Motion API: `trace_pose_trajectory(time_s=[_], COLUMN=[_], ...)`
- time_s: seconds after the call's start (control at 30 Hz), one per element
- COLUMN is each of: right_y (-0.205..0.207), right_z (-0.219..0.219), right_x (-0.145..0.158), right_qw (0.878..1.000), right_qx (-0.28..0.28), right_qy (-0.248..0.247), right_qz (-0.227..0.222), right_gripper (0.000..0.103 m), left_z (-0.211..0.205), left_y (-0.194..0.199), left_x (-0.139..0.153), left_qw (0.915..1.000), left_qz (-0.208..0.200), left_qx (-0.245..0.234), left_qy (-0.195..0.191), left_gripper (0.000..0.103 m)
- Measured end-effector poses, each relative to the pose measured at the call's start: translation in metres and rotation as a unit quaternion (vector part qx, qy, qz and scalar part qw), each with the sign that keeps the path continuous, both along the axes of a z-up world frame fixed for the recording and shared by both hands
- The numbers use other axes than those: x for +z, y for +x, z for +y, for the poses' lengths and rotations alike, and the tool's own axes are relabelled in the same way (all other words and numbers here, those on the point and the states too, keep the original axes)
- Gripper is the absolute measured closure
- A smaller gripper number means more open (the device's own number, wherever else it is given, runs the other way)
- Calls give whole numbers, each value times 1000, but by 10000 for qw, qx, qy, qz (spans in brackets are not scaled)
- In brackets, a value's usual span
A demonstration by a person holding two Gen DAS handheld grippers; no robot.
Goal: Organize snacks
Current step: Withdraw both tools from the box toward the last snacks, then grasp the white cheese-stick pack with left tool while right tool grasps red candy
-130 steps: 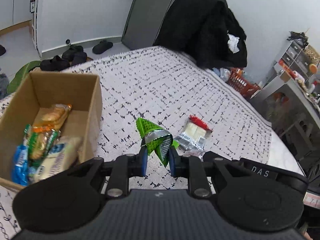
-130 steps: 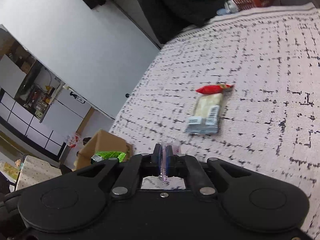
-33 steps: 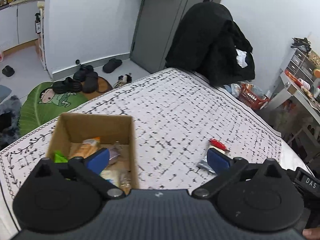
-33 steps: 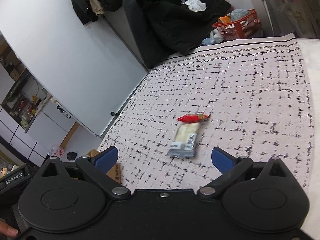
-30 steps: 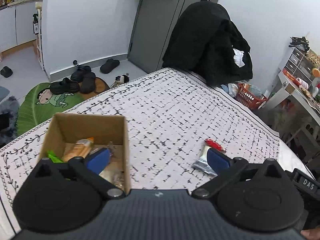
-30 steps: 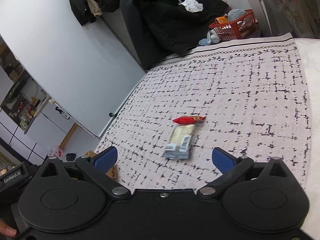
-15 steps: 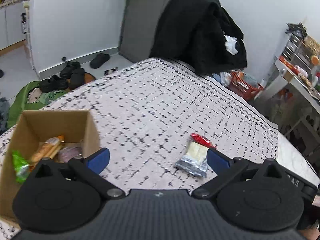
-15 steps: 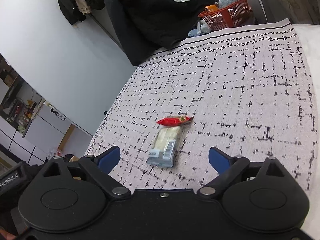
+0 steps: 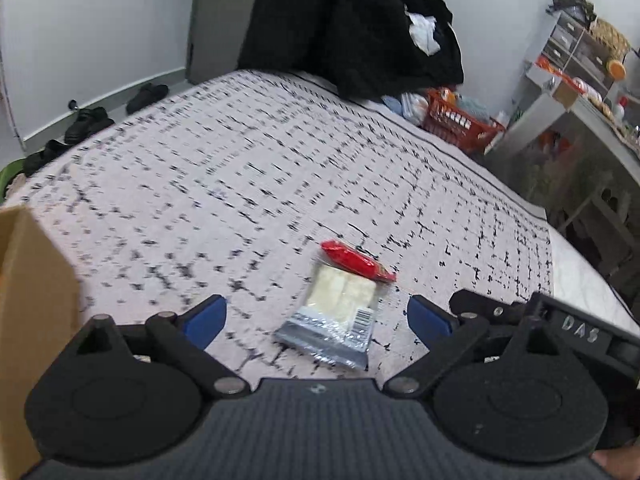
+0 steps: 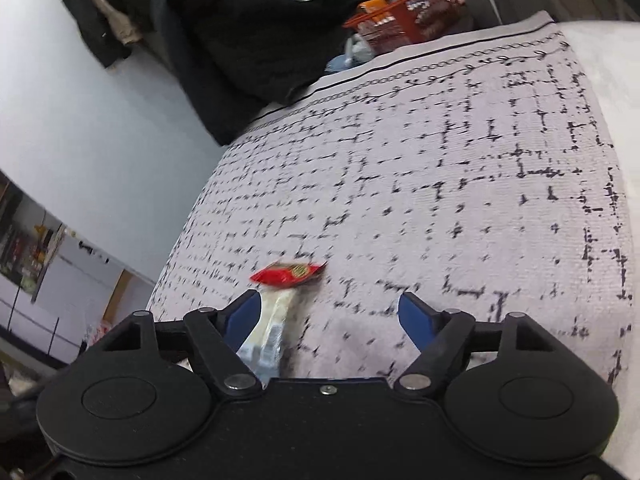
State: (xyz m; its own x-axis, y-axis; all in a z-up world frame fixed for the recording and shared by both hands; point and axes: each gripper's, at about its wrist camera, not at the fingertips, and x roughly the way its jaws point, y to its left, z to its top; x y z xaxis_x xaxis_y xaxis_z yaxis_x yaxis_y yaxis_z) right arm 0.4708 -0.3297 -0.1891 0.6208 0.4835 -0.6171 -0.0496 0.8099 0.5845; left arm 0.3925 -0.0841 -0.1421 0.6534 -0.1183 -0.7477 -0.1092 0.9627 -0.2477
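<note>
A clear snack packet [image 9: 336,312] with pale biscuits and a small red wrapped snack [image 9: 356,262] lie side by side on the patterned bedspread [image 9: 280,168]. My left gripper [image 9: 318,316] is open and empty, with the packet between its blue pads. My right gripper [image 10: 334,316] is open and empty; the packet [image 10: 272,320] lies by its left pad, the red snack [image 10: 290,274] just beyond. The right gripper's body [image 9: 560,328] shows at the right of the left wrist view. A corner of the cardboard box [image 9: 28,288] shows at the left.
A black coat [image 9: 352,28] hangs past the bed's far end. An orange basket [image 9: 460,120] sits on the floor beside it. Shoes [image 9: 88,120] lie on the floor at the left. A shelf with clutter [image 9: 580,80] stands at the right.
Both grippers have moved down and closer to the packet and the red snack. The left view has swung right, so the box has slid almost out of view. Both stay open.
</note>
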Motion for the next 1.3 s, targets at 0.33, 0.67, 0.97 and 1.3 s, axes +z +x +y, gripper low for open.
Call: trace_pose_trajectory(time_s=[0.33,0.67,0.97,1.3], right_y=[26,51,63,49], right_z=[3,32,61,96], right_x=[-16,-21,-22,-24], right_qw=[9997,9971,9904,9747], right_qx=[224,740,1232,1860], right_qy=[70,-93,-456,-1053], right_qz=[21,-153,-428,-657], right_gripper=[28,32,32,45], left_z=[-23,-13,12,39], left_y=[40,34,26,16], left_x=[-52,-55,-51,-44], left_qw=[9984,9985,9985,9967], left_qz=[355,209,263,280], left_qx=[-320,-112,314,723], left_qy=[290,499,349,253], left_gripper=[19,55,56,56])
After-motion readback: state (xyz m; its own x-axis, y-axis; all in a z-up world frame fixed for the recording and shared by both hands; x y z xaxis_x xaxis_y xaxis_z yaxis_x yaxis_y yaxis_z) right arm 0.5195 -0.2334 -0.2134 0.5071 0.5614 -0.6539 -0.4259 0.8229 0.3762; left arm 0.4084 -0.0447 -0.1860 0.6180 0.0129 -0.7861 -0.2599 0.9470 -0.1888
